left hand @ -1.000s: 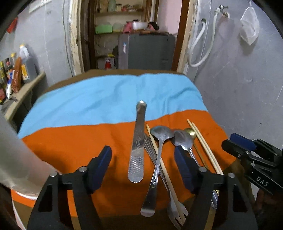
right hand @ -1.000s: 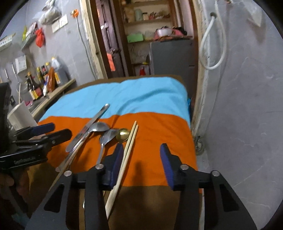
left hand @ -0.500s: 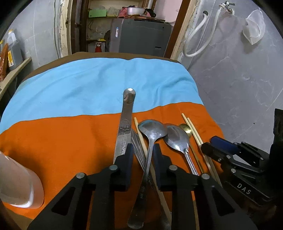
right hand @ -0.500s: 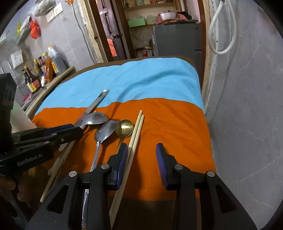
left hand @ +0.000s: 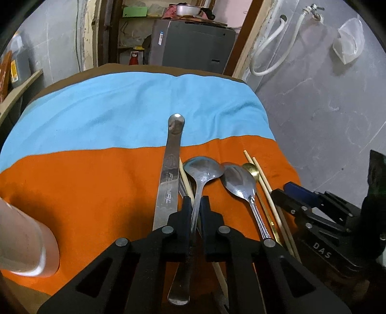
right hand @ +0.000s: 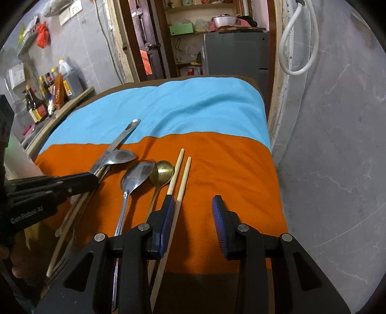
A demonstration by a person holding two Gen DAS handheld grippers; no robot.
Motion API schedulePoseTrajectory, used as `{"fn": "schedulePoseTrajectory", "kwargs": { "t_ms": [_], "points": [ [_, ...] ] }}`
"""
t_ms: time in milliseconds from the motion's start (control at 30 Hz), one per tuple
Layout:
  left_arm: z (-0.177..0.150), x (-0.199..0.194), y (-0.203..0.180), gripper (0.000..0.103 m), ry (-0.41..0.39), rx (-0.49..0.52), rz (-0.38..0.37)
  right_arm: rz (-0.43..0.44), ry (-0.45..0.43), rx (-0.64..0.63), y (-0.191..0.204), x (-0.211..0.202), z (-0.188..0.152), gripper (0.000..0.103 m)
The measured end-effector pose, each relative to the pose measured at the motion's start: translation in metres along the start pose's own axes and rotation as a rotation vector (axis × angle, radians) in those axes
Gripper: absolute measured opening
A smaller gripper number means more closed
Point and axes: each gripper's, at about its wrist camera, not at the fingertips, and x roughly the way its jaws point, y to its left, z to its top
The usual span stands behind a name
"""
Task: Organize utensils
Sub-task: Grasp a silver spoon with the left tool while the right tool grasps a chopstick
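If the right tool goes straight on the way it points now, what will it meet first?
Probably the bare orange cloth. The open right tool has nothing between its fingers; the chopsticks lie just beside its left finger, so that finger might brush them. Depth is unclear.

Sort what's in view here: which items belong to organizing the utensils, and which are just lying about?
Part of the job:
- steel spoon, clamped in the left hand-held gripper
- second steel spoon
- gold spoon
- chopsticks
- flat steel utensil
- fork

Lying about:
- bottles on the side shelf
- white hose
- pot
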Motion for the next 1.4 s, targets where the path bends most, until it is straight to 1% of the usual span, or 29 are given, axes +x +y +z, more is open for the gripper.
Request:
{"fn": "schedulePoseTrajectory", "kwargs": {
  "t_ms": [200, 367, 467, 500, 533, 567, 600, 667, 767, 867, 967, 1067, 1133, 1233, 1300, 1400],
  "points": [
    [-0.012, -0.017, 0.011, 0.004, -0.032, -0.072, -0.04, -0.012, 0.014, -0.019, 0.003, 0.002, 0.0, 0.03],
    [-0.023, -0.029, 0.022, 0.002, -0.05, -0.143, -0.083, -0.047, 0.03, -0.052, 0.01, 0.007, 0.002, 0.03],
    [-0.025, -0.034, 0.027, 0.002, -0.054, -0.166, -0.074, -0.048, 0.03, -0.054, 0.009, 0.007, 0.001, 0.03],
    [-0.026, -0.037, 0.029, 0.002, -0.058, -0.177, -0.071, -0.049, 0.03, -0.055, 0.009, 0.007, 0.001, 0.029],
    [-0.027, -0.038, 0.029, 0.002, -0.062, -0.183, -0.065, -0.044, 0.028, -0.057, 0.009, 0.006, 0.0, 0.024],
    [-0.028, -0.04, 0.03, 0.002, -0.063, -0.186, -0.055, -0.034, 0.024, -0.061, 0.009, 0.006, 0.0, 0.007],
    [-0.029, -0.041, 0.031, 0.002, -0.059, -0.186, -0.038, -0.024, 0.021, -0.068, 0.011, 0.005, -0.001, 0.007],
    [-0.03, -0.041, 0.033, 0.003, -0.052, -0.192, -0.019, -0.019, 0.023, -0.08, 0.013, 0.005, -0.001, 0.007],
    [-0.026, -0.038, 0.034, 0.003, -0.021, -0.188, 0.002, 0.001, 0.032, -0.062, 0.01, 0.006, 0.0, 0.007],
    [-0.018, -0.027, 0.036, 0.005, 0.053, -0.17, 0.014, 0.008, 0.053, -0.041, 0.009, 0.01, 0.005, 0.007],
    [-0.009, -0.023, 0.035, 0.005, 0.088, -0.15, 0.025, 0.009, 0.082, -0.02, 0.009, 0.016, 0.014, 0.007],
    [-0.005, -0.02, 0.038, 0.004, 0.112, -0.15, 0.019, 0.011, 0.132, 0.005, 0.008, 0.021, 0.023, 0.007],
    [-0.004, -0.02, 0.04, 0.004, 0.118, -0.165, 0.007, 0.0, 0.17, -0.001, 0.01, 0.026, 0.03, 0.007],
    [-0.006, -0.023, 0.044, 0.003, 0.108, -0.189, -0.012, -0.01, 0.197, -0.014, 0.014, 0.03, 0.034, 0.008],
    [-0.01, -0.026, 0.043, 0.002, 0.093, -0.189, -0.025, -0.013, 0.192, -0.056, 0.017, 0.03, 0.032, 0.008],
    [-0.018, -0.034, 0.041, 0.002, 0.067, -0.184, -0.076, 0.0, 0.154, -0.043, 0.015, 0.024, 0.025, 0.004]
  ]
}}
